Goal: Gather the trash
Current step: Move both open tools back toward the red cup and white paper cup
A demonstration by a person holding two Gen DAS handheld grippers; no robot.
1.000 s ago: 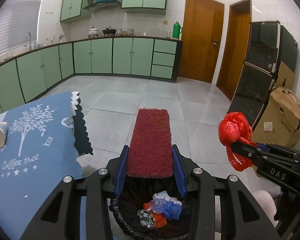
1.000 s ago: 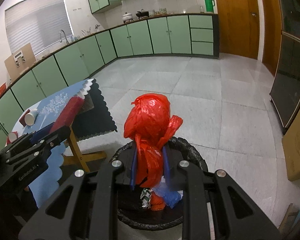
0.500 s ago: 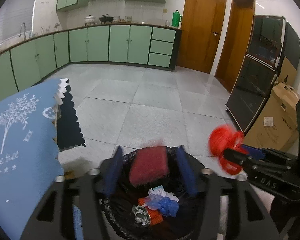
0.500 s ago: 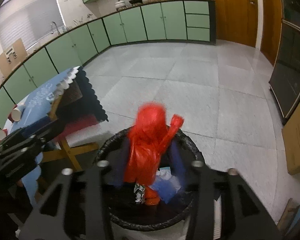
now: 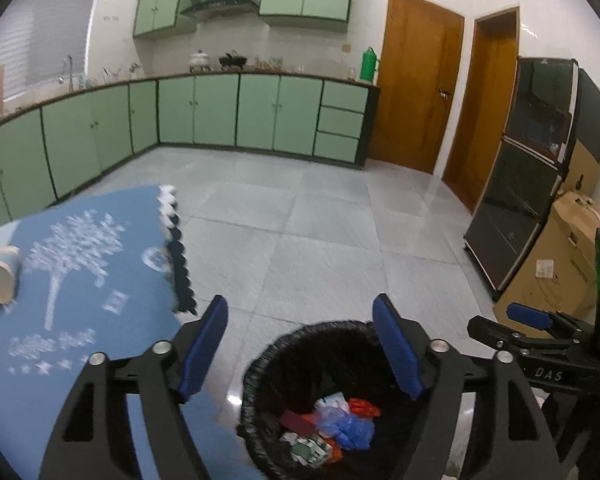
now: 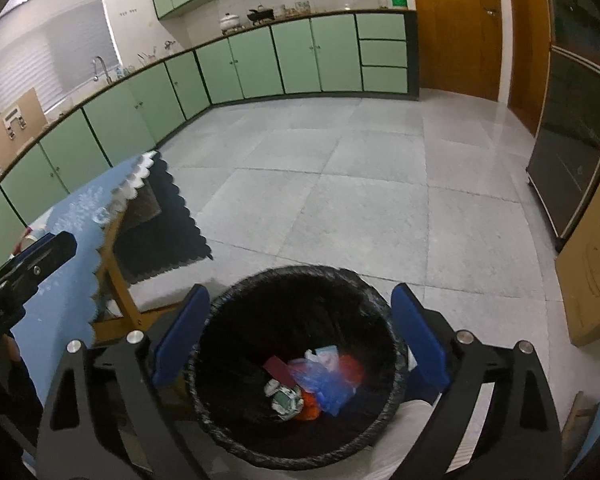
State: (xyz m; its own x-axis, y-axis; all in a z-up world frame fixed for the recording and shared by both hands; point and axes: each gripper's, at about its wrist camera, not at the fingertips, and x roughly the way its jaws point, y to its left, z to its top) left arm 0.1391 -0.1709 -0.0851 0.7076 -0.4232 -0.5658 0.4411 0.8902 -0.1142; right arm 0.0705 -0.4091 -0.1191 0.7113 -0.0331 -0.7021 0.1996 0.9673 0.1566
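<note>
A black-lined trash bin (image 5: 260,364) stands on the floor below both grippers; it also shows in the right wrist view (image 6: 220,312). Inside lie the dark red pad (image 5: 298,421), the red plastic bag (image 5: 362,407), blue plastic (image 5: 350,432) and crumpled paper (image 6: 282,396). My left gripper (image 5: 300,344) is open and empty above the bin's left rim. My right gripper (image 6: 300,336) is open and empty, straddling the bin. A paper cup (image 5: 0,276) lies on its side on the blue tablecloth (image 5: 72,280).
The blue-clothed table stands left of the bin, with its wooden legs (image 6: 118,284) close to it. A cardboard box (image 5: 560,264) and a dark glass cabinet (image 5: 524,192) stand on the right. Green kitchen cabinets (image 5: 220,112) line the far wall.
Both grippers opened. The dark red pad left the left gripper and the red bag left the right gripper; both now lie in the bin.
</note>
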